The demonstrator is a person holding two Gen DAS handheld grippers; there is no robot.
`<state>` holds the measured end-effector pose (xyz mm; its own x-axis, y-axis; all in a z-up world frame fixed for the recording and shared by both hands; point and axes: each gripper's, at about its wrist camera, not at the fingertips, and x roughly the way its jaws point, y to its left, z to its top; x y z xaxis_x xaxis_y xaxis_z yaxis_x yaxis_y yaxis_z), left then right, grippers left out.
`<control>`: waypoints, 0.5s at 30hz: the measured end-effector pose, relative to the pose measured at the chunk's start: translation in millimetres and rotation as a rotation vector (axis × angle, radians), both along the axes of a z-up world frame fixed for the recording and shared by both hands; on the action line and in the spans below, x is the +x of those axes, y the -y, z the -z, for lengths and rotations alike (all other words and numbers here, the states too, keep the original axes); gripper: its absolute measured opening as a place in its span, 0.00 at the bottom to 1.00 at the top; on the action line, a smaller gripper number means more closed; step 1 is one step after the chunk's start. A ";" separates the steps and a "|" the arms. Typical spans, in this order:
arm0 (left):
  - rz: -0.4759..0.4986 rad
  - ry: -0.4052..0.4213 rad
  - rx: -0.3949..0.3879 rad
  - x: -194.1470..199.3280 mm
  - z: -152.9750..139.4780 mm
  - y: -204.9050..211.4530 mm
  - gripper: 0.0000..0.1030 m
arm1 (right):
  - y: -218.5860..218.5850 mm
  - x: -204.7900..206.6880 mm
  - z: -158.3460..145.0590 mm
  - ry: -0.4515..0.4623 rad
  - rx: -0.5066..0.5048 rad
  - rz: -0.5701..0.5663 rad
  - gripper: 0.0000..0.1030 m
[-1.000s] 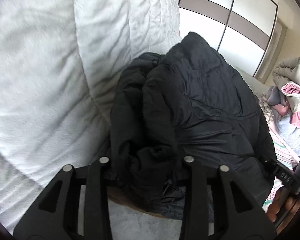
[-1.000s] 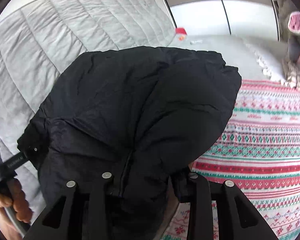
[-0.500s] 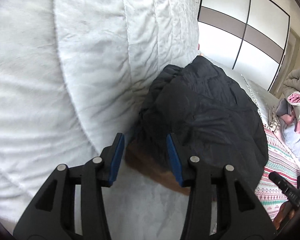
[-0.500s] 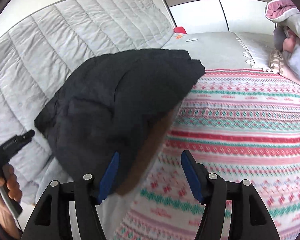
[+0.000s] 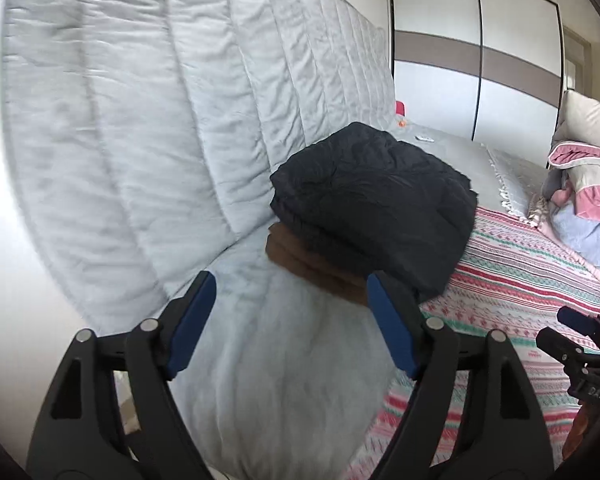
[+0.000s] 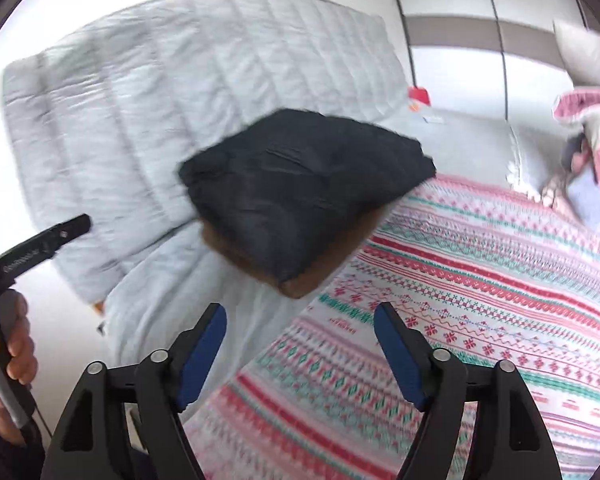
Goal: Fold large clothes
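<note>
Two grippers, left gripper (image 5: 290, 322) and right gripper (image 6: 300, 350), a second ago clamped on the folded black jacket (image 5: 374, 204), now hang back from it, jaws opening and empty, while the jacket rests on the bed (image 6: 480, 280) beside the grey quilt (image 5: 160, 120).

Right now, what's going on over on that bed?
A person holds two grippers, folding big clothes. A folded black jacket sits on a brown garment on the bed, by the grey quilt. The left gripper and right gripper grip nothing; their jaws are opening.
</note>
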<state>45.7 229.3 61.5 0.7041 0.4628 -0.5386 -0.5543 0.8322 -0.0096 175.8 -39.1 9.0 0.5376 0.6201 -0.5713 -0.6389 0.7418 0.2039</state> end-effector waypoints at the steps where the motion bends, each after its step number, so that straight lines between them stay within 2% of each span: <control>1: -0.004 0.009 -0.003 -7.9 -0.9 5.3 0.79 | 5.2 -12.8 -5.0 0.017 0.007 -0.007 0.79; 4: -0.020 0.034 0.018 -37.3 -2.6 26.8 0.83 | 23.7 -51.3 -19.5 0.061 0.034 -0.017 0.88; 10: -0.094 0.071 0.098 -80.6 -3.7 60.3 0.87 | 50.4 -104.2 -27.2 0.108 0.108 -0.039 0.96; 13: -0.110 0.099 0.134 -99.2 -4.7 77.8 0.98 | 52.9 -117.3 -25.7 0.155 0.061 -0.041 0.96; 15: -0.103 0.104 0.163 -107.6 -5.4 89.8 0.99 | 53.5 -125.4 -25.7 0.186 0.045 -0.049 0.96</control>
<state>-61.9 139.6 66.9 0.6964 0.6104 -0.3775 -0.6397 0.7664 0.0591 50.5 -92.6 34.7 0.6003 0.6706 -0.4358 -0.7035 0.7020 0.1111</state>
